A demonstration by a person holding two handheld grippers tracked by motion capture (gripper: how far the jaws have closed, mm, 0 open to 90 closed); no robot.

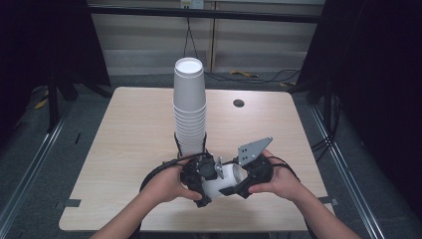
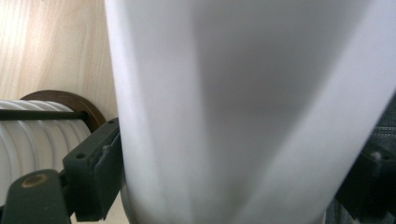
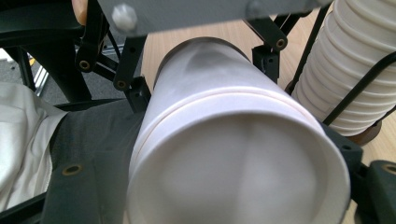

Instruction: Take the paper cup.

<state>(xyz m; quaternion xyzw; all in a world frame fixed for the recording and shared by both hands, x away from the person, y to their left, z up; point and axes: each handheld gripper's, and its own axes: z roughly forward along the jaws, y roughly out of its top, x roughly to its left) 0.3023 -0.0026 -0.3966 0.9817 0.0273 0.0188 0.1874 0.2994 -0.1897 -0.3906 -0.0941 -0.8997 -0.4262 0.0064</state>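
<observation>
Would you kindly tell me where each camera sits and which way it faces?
High view: above the person's side, looking forward and down at the table; forearms, hands and both claws show.
Left gripper view: on the left claw, facing the held cups; its jaws show.
Right gripper view: on the right claw, facing the cups' base; its jaws show.
Shared: all see the cup stack.

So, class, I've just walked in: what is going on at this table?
A person holds a gripper in each hand at the near edge of a wooden table. Between them, lying on its side, is what looks like two white paper cups nested together. The left gripper clamps one end, with its jaws on either side of the cup wall; the right gripper holds the other end. Just behind stands a tall stack of cups in a wire holder. Perhaps the pair is being pulled apart, but I cannot tell.
</observation>
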